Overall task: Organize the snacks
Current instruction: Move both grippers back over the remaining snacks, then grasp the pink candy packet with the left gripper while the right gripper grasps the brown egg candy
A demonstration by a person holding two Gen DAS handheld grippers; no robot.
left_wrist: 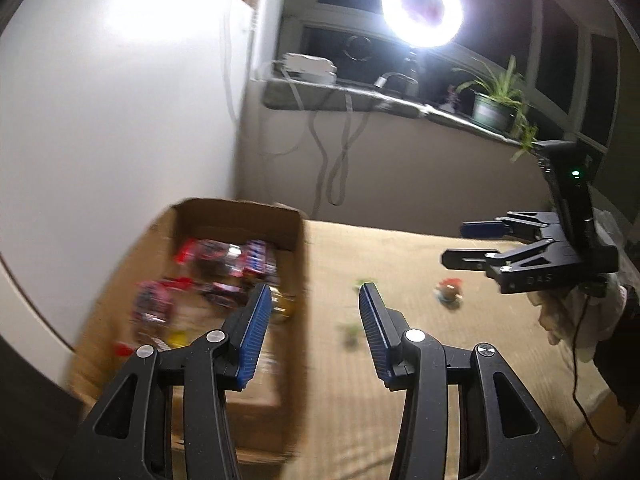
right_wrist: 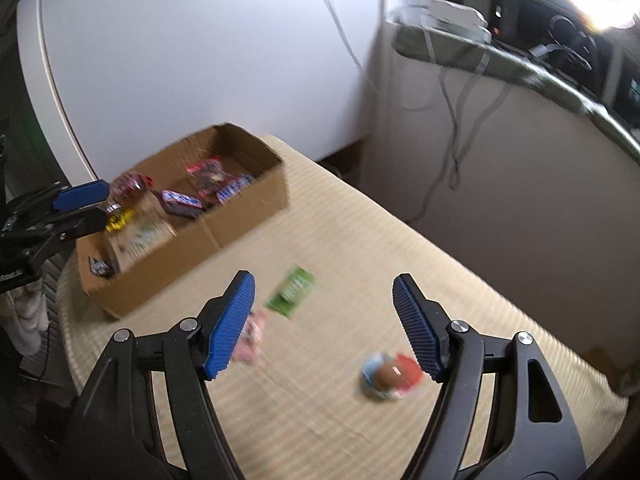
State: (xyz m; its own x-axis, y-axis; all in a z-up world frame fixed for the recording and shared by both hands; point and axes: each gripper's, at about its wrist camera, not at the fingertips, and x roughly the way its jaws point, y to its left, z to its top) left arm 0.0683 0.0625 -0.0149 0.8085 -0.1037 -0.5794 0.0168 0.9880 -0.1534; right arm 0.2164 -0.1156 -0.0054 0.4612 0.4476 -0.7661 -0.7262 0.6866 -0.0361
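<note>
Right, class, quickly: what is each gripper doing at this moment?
Left gripper: open, holding nothing, beside the cardboard box.
Right gripper: open, holding nothing, above the loose snacks on the mat.

The right gripper (left_wrist: 472,246) has pale letters on its black body that look like "DAS" (a bit faint). The snack packs (right_wrist: 188,200) are too blurry to read.

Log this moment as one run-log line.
left gripper: open, empty | right gripper: open, empty | cardboard box: holds snacks | green packet, round snack: loose on table
</note>
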